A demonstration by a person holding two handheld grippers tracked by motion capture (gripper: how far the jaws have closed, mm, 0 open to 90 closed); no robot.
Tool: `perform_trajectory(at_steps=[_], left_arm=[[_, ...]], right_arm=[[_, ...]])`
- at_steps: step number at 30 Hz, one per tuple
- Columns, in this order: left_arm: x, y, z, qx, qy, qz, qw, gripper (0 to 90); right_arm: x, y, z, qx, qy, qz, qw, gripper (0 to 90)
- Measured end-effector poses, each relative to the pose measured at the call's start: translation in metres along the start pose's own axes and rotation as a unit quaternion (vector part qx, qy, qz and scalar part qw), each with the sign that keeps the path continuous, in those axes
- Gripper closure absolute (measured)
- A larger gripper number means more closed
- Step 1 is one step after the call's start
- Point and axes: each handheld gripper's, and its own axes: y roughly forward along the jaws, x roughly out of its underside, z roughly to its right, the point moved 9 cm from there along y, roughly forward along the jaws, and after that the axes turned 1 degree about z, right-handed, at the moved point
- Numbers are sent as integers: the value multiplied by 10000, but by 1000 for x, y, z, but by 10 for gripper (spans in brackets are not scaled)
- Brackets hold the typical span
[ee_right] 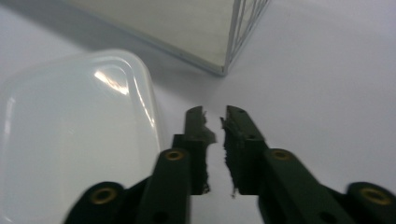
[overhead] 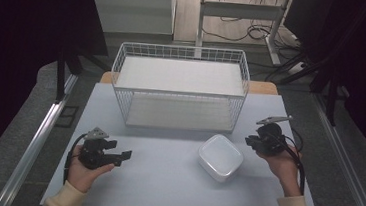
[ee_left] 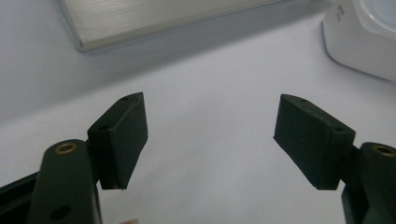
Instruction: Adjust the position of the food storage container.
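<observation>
High view: lidded white container (overhead: pixel 220 157) before wire rack (overhead: pixel 180 86); left gripper (overhead: pixel 122 157) apart, right gripper (overhead: pixel 251 140) together, nothing between.

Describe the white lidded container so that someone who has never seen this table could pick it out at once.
Start at the white wire rack standing at the far middle of the grey table. Just in front of its right front corner lies the white container, between the two grippers and nearer the right gripper. It is the only loose item there: a squarish, round-cornered plastic box with a glossy lid.

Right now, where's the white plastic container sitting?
In the high view the white plastic container sits on the table, right of centre, just in front of the wire basket and left of the right claw.
</observation>
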Motion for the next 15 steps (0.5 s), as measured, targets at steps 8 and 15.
perform_trajectory(at_steps=[8, 15], left_arm=[[4, 6, 5, 40, 81, -93, 9999, 254], [5, 7, 6, 58, 96, -110, 9999, 254]], right_arm=[[19, 19, 1, -94, -134, -509, 9986, 896], [27, 31, -8, -223, -225, -749, 9967, 896]])
